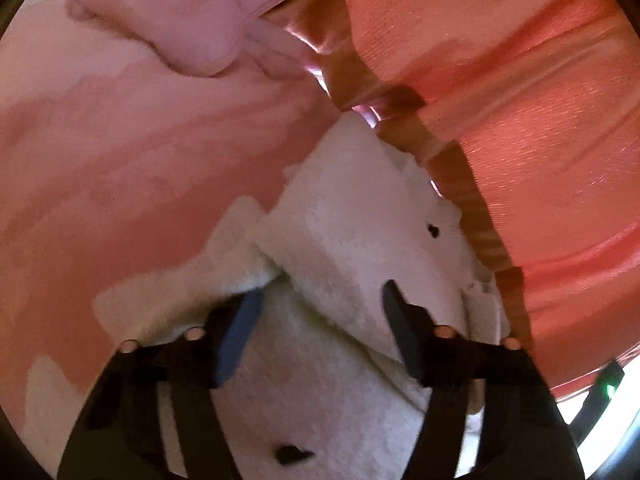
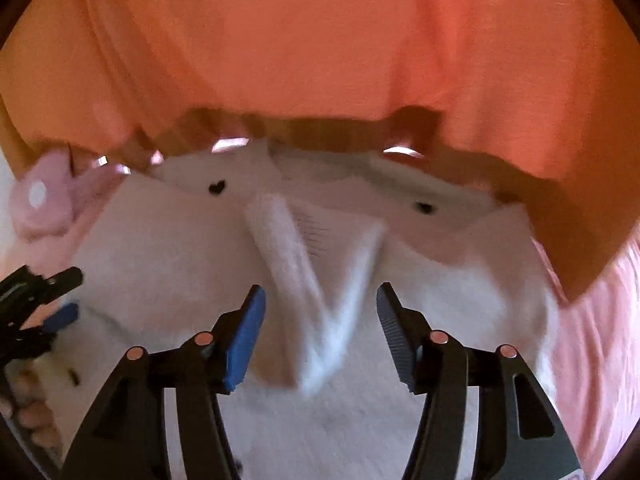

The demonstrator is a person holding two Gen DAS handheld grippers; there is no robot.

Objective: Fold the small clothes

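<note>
A white fleecy garment (image 1: 352, 240) with small black buttons (image 1: 433, 231) lies on a pink sheet (image 1: 120, 140). My left gripper (image 1: 320, 320) is open low over it, and a folded flap of the fleece lies between the blue and black pads without being pinched. In the right wrist view the same garment (image 2: 180, 248) shows its V neckline (image 2: 320, 280) and two buttons (image 2: 217, 187). My right gripper (image 2: 320, 320) hangs open just above that neckline, nothing between its fingers. The left gripper (image 2: 60, 296) shows at the left edge.
Orange cloth (image 1: 500, 60) hangs along the far side of the garment, seen also in the right wrist view as an orange cloth (image 2: 320, 40). A pink garment with a white round patch (image 1: 192, 12) lies beyond. A hand (image 2: 28, 412) holds the left gripper.
</note>
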